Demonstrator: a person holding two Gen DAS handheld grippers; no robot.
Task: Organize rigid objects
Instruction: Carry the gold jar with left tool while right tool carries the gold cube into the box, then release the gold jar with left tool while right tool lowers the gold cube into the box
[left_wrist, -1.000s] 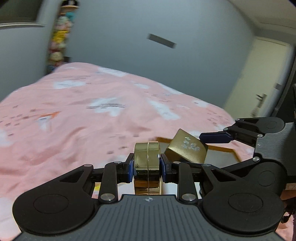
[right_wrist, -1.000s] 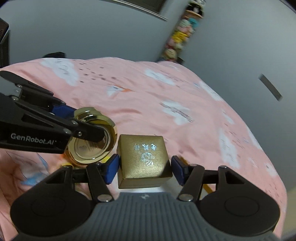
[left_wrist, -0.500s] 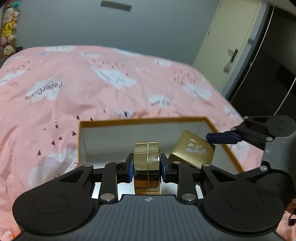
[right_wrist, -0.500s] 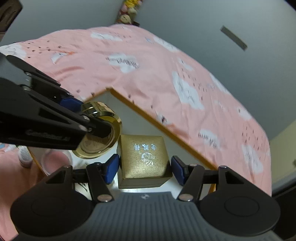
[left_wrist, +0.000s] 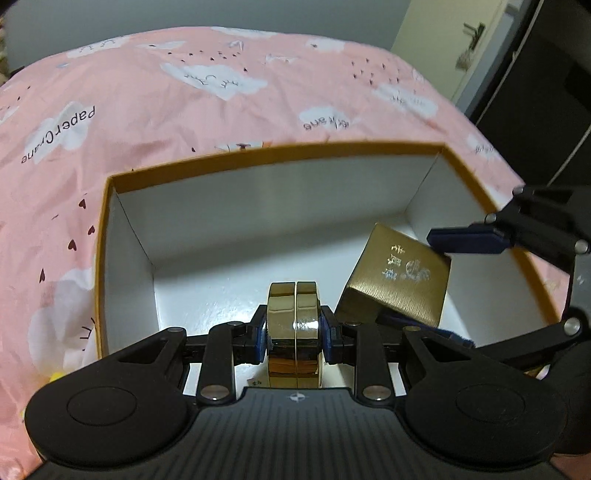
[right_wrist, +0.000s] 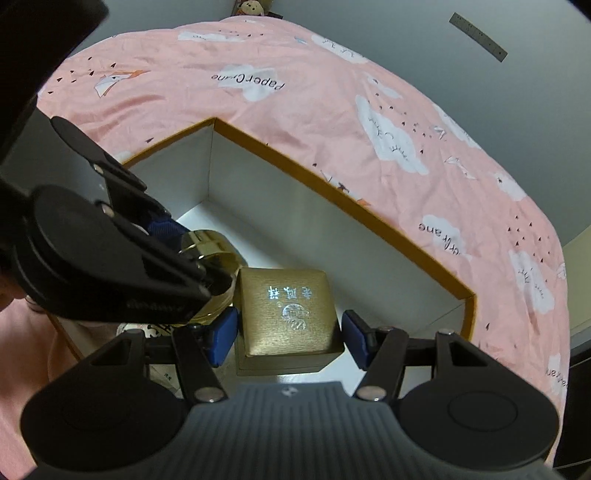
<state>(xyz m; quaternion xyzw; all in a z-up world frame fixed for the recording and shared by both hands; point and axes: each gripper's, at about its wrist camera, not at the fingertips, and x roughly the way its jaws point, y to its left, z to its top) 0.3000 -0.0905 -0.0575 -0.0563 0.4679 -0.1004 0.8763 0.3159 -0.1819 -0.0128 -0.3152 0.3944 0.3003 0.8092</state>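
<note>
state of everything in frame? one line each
Left tool: shut on the round gold case, over the box.
Round gold case: closed, held on edge.
Right tool: shut on the gold cube.
Gold cube: lid closed, held tilted over the box.
Box: open, no lid, on the pink bedspread.

A bed (left_wrist: 258, 110) fills most of both views, covered by a pink sheet (right_wrist: 332, 122) printed with white clouds, small dark hearts and birds, paper cranes and the words "PaperCrane". Behind it stands a plain grey wall (right_wrist: 369, 37) carrying a short dark strip (right_wrist: 478, 37), with a plush toy (right_wrist: 253, 5) at the far edge of the bed in the right wrist view. In the left wrist view a pale door (left_wrist: 443, 40) with a lever handle (left_wrist: 472, 29) stands at the upper right, next to a dark area.
</note>
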